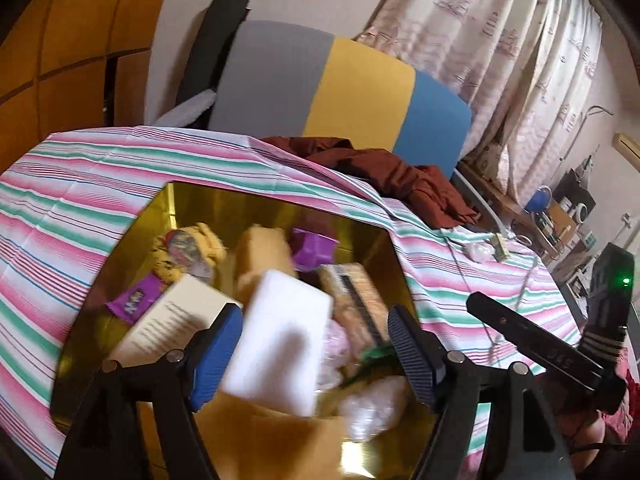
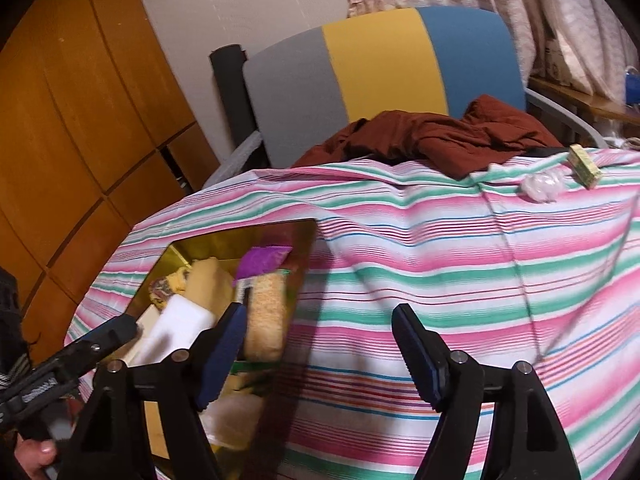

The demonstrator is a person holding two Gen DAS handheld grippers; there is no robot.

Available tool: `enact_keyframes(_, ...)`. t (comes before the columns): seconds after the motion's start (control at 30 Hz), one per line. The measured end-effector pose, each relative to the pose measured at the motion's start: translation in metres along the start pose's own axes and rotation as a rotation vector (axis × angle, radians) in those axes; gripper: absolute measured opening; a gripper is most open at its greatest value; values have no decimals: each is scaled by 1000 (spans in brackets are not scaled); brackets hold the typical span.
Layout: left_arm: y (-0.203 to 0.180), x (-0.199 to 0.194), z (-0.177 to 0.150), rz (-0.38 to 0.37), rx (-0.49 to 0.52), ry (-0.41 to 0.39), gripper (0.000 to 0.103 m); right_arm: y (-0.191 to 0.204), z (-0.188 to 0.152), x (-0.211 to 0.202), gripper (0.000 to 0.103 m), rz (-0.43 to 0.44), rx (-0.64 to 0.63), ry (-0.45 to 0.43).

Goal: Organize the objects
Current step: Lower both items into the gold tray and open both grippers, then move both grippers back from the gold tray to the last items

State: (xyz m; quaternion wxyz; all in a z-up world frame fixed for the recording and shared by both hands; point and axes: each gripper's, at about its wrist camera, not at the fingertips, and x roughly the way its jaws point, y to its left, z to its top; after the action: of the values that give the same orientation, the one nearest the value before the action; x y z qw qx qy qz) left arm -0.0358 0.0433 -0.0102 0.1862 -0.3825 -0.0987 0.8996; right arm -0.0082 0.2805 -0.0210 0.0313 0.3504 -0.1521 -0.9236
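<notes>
A gold box (image 1: 176, 204) sits on the striped cloth and holds several items: a white block (image 1: 280, 340), a yellow sponge (image 1: 260, 256), purple packets (image 1: 312, 248), a white carton (image 1: 176, 320) and a cracker pack (image 1: 356, 292). My left gripper (image 1: 316, 352) is open above the box, with the blurred white block between its fingers, touching neither. My right gripper (image 2: 320, 356) is open and empty over the cloth, right of the box (image 2: 188, 252). The left gripper's finger (image 2: 100, 332) shows in the right wrist view. A small yellow-green box (image 2: 584, 166) and a clear plastic wrapper (image 2: 540, 186) lie far right.
A striped pink, green and white cloth (image 2: 440, 264) covers the table. A rust-red garment (image 2: 432, 136) lies at the far edge before a grey, yellow and blue chair back (image 2: 380, 64). Wooden cabinets (image 2: 80, 120) stand left, curtains (image 1: 500, 40) right. A thin cord (image 2: 516, 272) crosses the cloth.
</notes>
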Motion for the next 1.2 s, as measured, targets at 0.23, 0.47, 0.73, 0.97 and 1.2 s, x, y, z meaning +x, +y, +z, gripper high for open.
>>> enact_keyframes(0.23, -41, 14, -3, -67, 66, 46, 76, -50, 2, -9, 76, -112, 46, -3)
enact_keyframes(0.47, -92, 30, -6, -128, 175, 85, 76, -105, 3, -18, 76, -235, 89, -13)
enact_keyframes(0.73, -139, 54, -10, -169, 252, 132, 76, -158, 6, -27, 77, -320, 101, -33)
enact_keyframes(0.97, -185, 90, -11, -212, 351, 176, 76, -206, 18, -33, 77, -466, 44, -74)
enact_keyframes(1.2, -237, 144, -4, -275, 417, 212, 76, -261, 15, -27, 79, -591, 97, -48)
